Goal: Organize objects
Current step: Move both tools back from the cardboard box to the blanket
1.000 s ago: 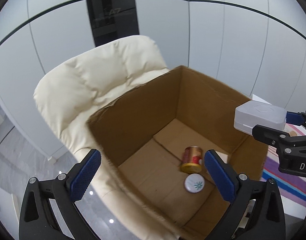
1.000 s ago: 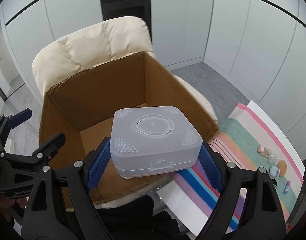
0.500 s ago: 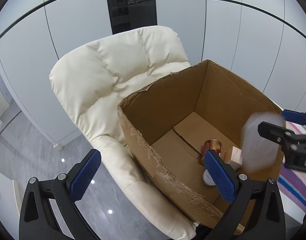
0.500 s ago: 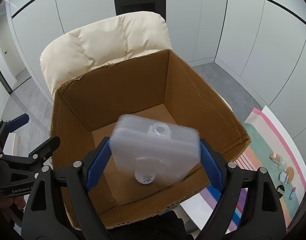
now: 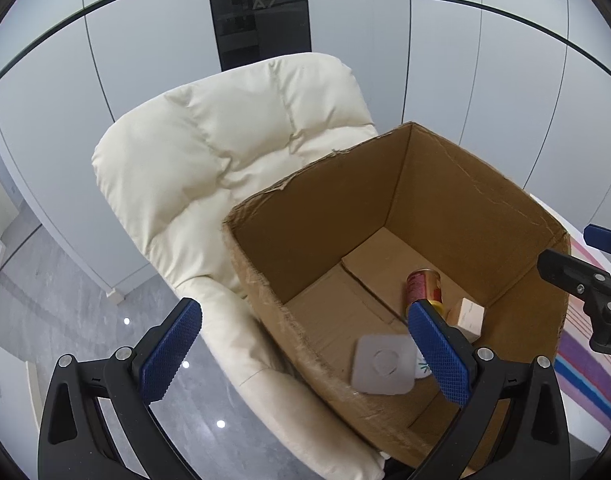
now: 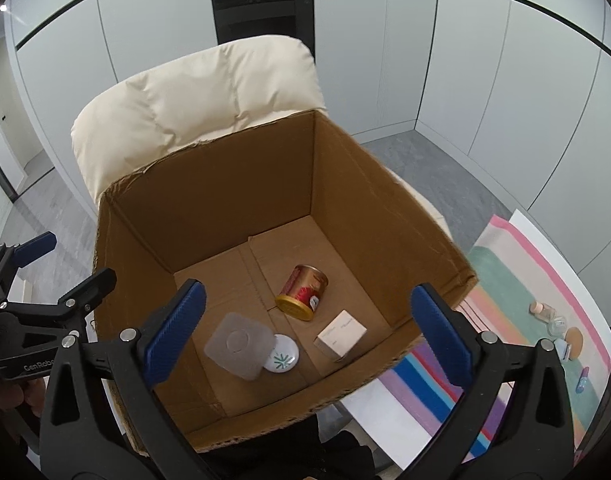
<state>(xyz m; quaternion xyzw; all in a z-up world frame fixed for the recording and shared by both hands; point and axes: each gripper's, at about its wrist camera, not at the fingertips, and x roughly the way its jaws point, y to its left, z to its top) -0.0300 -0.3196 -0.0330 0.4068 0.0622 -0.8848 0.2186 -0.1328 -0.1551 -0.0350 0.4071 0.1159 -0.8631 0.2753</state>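
An open cardboard box [image 6: 385, 208] [image 5: 485, 208] stands on a cream padded chair [image 6: 209, 100] [image 5: 225, 148]. On its floor lie a translucent white square case [image 6: 238, 345] [image 5: 381, 364], a round white lid with a green mark [image 6: 283, 360], a red and gold can on its side [image 6: 303, 287] [image 5: 423, 285] and a small beige carton [image 6: 340, 335] [image 5: 466, 318]. My right gripper [image 6: 305, 332] is open and empty above the box's near side. My left gripper [image 5: 305, 354] is open and empty over the box's left wall.
A striped mat [image 6: 517, 320] on a white sheet lies right of the box, with several small cosmetic items [image 6: 557, 328] near its far edge. Grey tiled floor [image 5: 57, 320] and white wall panels surround the chair.
My right gripper opened and the translucent case dropped from it to the box floor, landing beside the round lid. Both cameras shifted, bringing the box more to the centre.
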